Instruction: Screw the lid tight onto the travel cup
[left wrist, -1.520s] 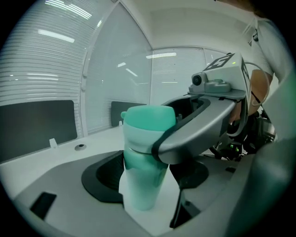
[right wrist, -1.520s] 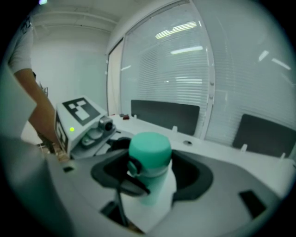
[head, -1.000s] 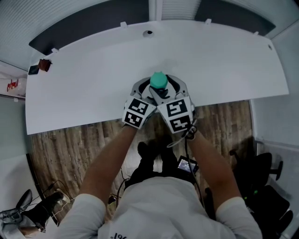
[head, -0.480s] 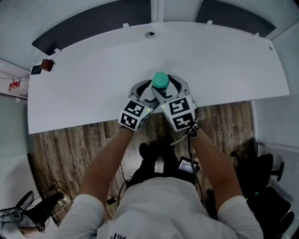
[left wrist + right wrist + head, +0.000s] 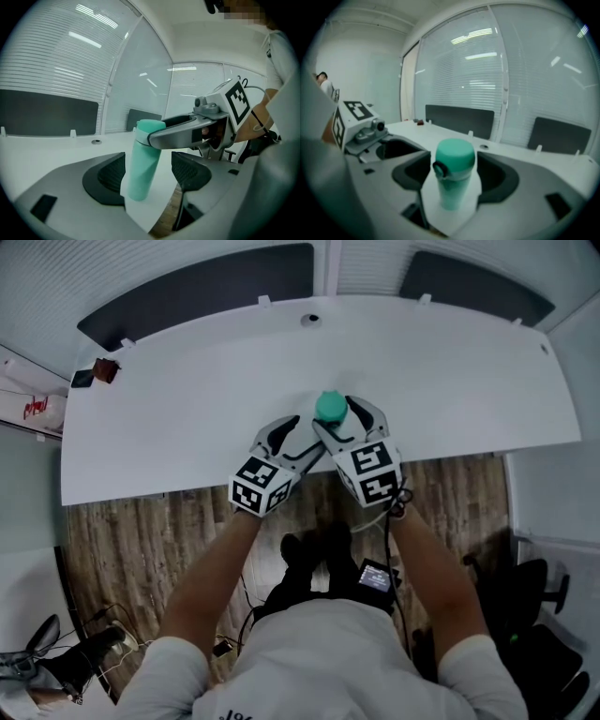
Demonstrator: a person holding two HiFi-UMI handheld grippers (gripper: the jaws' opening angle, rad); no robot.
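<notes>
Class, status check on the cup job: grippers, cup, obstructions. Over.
Left gripper open, just short of travel cup. Right gripper straddles lid; grip unclear. It stands upright on table, lid on. Nothing in the way.

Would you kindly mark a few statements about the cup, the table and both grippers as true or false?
1. The mint-green cylindrical travel cup stands upright on the white table. True.
2. The left gripper's jaws are clamped on the cup. False: they stand apart, holding nothing.
3. The right gripper's jaws sit either side of the cup's rounded green lid. True.
4. The cup stands at the table's far edge. False: it is near the edge closest to the person.
</notes>
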